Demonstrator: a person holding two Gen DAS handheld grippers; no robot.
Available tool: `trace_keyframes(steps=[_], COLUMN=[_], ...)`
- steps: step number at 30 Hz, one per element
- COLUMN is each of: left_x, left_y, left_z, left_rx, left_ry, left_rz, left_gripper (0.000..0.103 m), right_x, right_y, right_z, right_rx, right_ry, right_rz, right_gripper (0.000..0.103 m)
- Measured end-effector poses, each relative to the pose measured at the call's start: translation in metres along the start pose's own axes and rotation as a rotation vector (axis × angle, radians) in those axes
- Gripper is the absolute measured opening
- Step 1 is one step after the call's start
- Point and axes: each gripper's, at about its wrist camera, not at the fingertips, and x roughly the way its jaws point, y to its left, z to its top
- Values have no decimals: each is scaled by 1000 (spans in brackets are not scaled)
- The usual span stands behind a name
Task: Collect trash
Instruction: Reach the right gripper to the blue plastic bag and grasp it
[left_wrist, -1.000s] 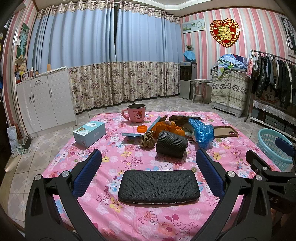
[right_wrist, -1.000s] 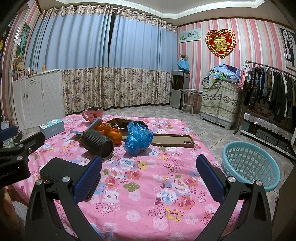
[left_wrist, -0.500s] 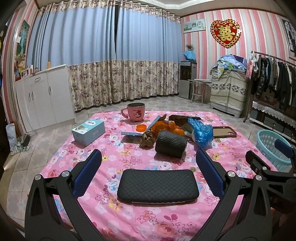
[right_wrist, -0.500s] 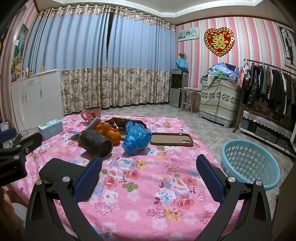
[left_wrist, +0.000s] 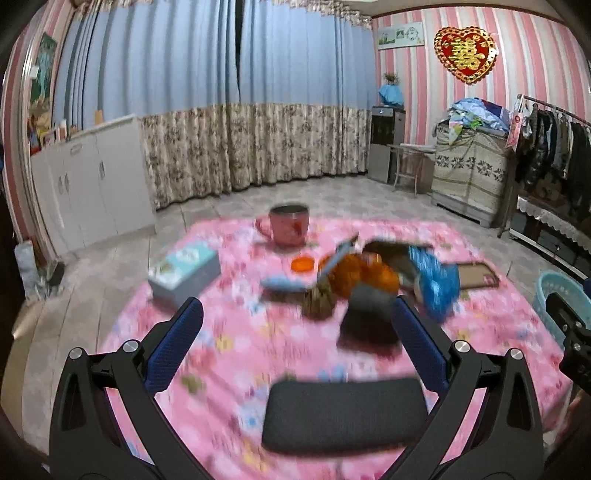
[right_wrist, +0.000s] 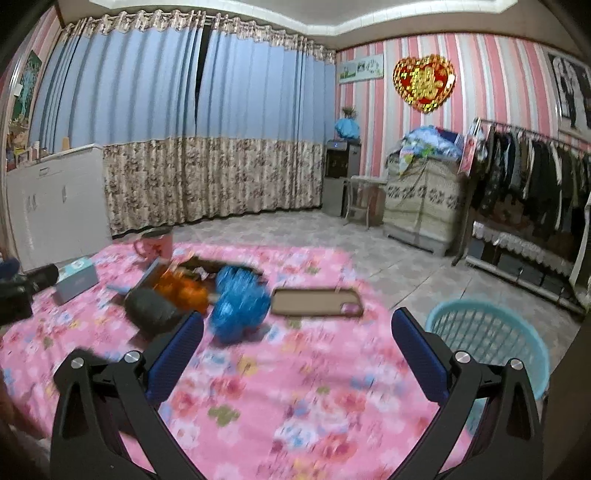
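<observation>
Left gripper (left_wrist: 295, 325): held open above the near half of the table, nothing between the blue pads (left_wrist: 173, 350); its black body is also seen at the left edge of the right wrist view.
Right gripper (right_wrist: 297, 332): jaws spread wide, nothing grasped; held over the near right part of the table, with its tip seen at the right edge of the left wrist view.
Table (right_wrist: 295, 406): covered by a pink floral cloth; both views are blurred.
Trash: gathered in a cluster at the middle of the table. A crumpled blue bag (right_wrist: 240, 302) is seen just right of orange wrappers (right_wrist: 184, 290); a brownish crumpled wad (left_wrist: 317, 304) lies at the near left of the cluster; a dark flat wrapper (right_wrist: 221, 266) lies behind the bag.
Black roll (left_wrist: 367, 317): lying on its side, touching the near edge of the orange wrappers.
Black pad (left_wrist: 343, 413): flat on the cloth, nearest the left gripper.
Basket (right_wrist: 487, 339): teal, slatted, standing on the floor just beside the table's right edge, well apart from the trash.
Mug (left_wrist: 288, 225): pink, upright at the far edge.
Box (left_wrist: 184, 273): light blue, on the left side of the table.
Phone case (right_wrist: 316, 302): brown, flat, right of the blue bag.
Orange lid (left_wrist: 303, 264): small, between the mug and the cluster.
</observation>
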Motion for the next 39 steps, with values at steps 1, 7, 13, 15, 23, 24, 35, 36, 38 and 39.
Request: trace_keyframes(steps=[1, 7, 13, 15, 23, 24, 35, 36, 38, 39], left_x=[4, 30, 66, 80, 130, 134, 176, 179, 186, 188], left_y=[0, -4, -20, -21, -6, -6, -10, -11, -11, -13], left_z=[10, 53, 84, 87, 52, 46, 26, 26, 28, 28], left_rx=[3, -17, 23, 24, 1, 20, 80, 79, 62, 60], left_ry=[-17, -45, -43, -30, 118, 134, 235, 243, 263, 269], left_rz=[2, -7, -3, 8, -14, -13, -27, -32, -52, -65], left_gripper=[98, 98, 98, 98, 98, 98, 92, 90, 85, 84], right_x=[5, 38, 73, 82, 123, 127, 135, 136, 137, 138], right_y=[0, -2, 11, 13, 16, 16, 24, 24, 22, 21], right_z=[8, 49, 67, 68, 31, 28, 11, 11, 11, 11], right_rx=[-5, 1, -56, -55, -71, -64, -50, -48, -38, -37], right_ry=[-11, -10, 4, 22, 159, 176, 236, 242, 245, 248], right_rz=[-9, -1, -8, -3, 34, 44, 28, 28, 28, 28], right_gripper=[99, 99, 99, 99, 99, 99, 99, 99, 99, 99])
